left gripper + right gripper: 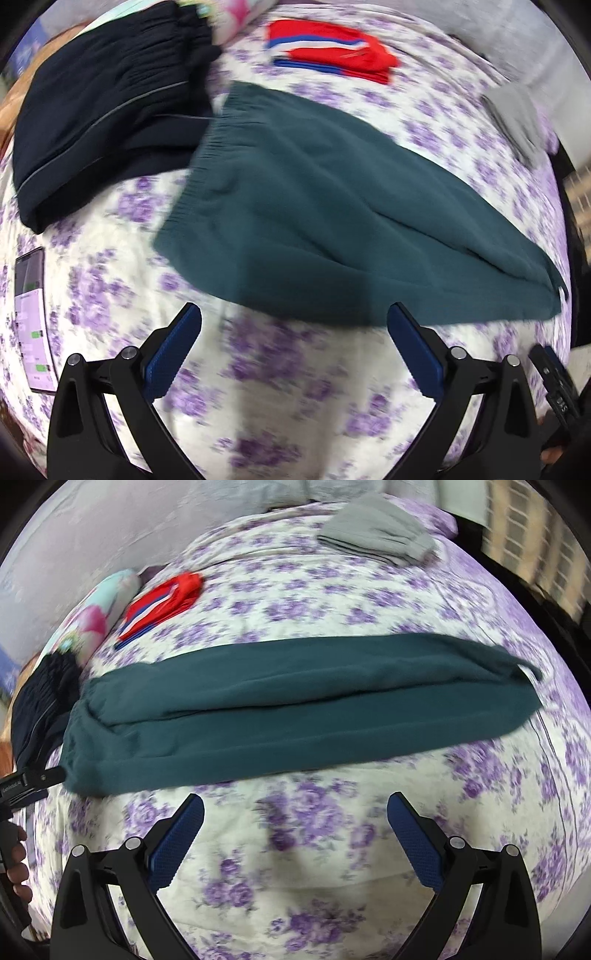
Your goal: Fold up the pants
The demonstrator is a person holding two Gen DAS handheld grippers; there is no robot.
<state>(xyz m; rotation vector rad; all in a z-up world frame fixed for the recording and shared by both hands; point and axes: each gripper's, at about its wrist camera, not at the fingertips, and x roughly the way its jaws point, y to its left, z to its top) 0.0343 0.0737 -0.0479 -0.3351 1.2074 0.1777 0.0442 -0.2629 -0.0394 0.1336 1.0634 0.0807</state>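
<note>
The teal pants [295, 709] are lying flat on the bed [332, 602], already doubled lengthwise with one leg on top of the other. The elastic waistband [201, 162] is lying beside the folded navy pants [107, 110]; the leg ends are reaching toward the far side of the teal pants from that pile.

The left tongs [294, 350] are hovering spread and empty, just short of the near edge of the teal pants. The right tongs [295, 840] are likewise spread and empty, near that same edge.

Risks, as judged:
- Pinching only the upper leg layer would be separating the two legs and undoing the fold.
- Catching the floral sheet along with the fabric would be dragging the bedding.
- Lifting unevenly would be skewing the fold or pushing the waistband onto the navy pants.
</note>
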